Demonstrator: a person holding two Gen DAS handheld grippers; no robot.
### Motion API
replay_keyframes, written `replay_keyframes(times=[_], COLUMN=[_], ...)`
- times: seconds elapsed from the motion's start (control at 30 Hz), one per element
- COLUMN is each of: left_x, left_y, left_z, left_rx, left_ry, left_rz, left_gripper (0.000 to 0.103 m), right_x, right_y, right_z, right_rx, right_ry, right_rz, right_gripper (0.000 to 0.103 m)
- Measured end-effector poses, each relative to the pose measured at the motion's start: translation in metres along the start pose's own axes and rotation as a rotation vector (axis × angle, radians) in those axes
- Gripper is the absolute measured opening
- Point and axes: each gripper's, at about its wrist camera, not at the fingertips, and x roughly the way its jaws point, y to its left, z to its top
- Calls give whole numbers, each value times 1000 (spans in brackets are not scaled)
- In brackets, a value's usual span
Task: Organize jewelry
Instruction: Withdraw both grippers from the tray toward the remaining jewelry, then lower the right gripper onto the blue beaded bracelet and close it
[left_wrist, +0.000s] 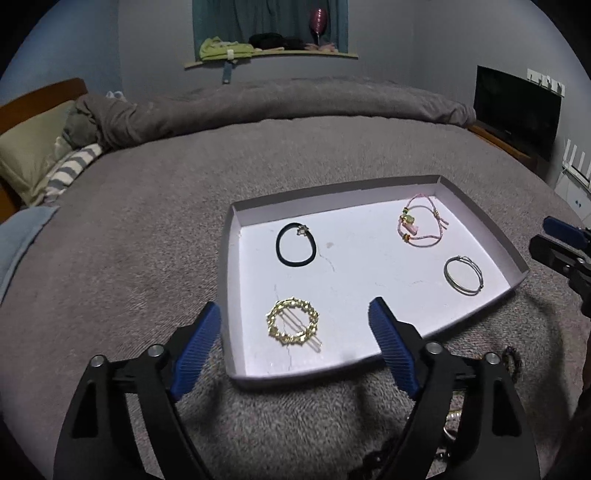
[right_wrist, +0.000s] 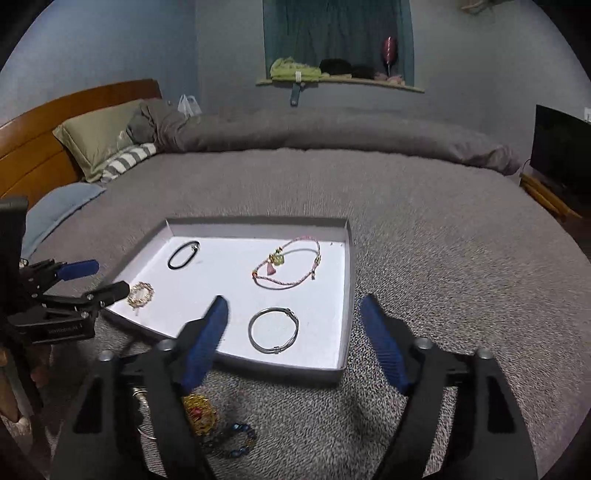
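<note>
- Landmark: shallow white cardboard tray (left_wrist: 369, 192), low grey-lilac walls, flat matte floor with faint scuffs, sitting on a grey fuzzy blanket (left_wrist: 147, 229) over the bed.
- Inside tray, far-left corner: black elastic hair tie (left_wrist: 295, 245), smooth round loop with a small metal charm.
- Near-left corner of tray: gold hair clip (left_wrist: 293, 325), shiny knobbly ring shape with a thin bar across it.
- Far-right corner of tray: pink cord bracelet (left_wrist: 421, 223), thin braided string, small green and pink charms, loosely looped.
- Near-right corner of tray: silver bangle (right_wrist: 274, 330), thin metal wire circle, lying flat.
- Off the tray, on the blanket by its near edge: gold beaded piece (right_wrist: 199, 413) and dark blue bead bracelet (right_wrist: 232, 441), partly hidden behind the gripper finger.
- Left gripper (left_wrist: 295, 321): jaws spread wide, ribbed blue pads, nothing between them being pressed; gold hair clip lies in the gap below, on the tray floor.
- Right gripper (right_wrist: 295, 321): jaws wide, empty; silver bangle lies in the gap below, untouched, on the tray floor.
</note>
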Motion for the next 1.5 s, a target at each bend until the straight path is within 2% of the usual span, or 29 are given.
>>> replay_keyframes(times=[0.17,0.63,1.0,1.3,1.5], left_x=[-15,-56,-66,-67,-64], left_y=[2,2,-8,-18,-29], left_z=[-10,-48,-86,-101,-106], left_rx=[-17,-38,-3,35,93], left_ry=[-10,-34,22,45,54], left_rz=[18,23,-32,-70,-83], left_gripper=[93,96,96,96,96], right_x=[-16,-34,-41,-36,-26], right_y=[3,1,5,18,42], right_z=[-9,-43,-64,-78,-88], right_rx=[-5,-18,-63,-110,-173], right_ry=[-30,-7,17,61,106], right_rz=[1,-34,-39,3,93], right_gripper=[98,98,98,98,96])
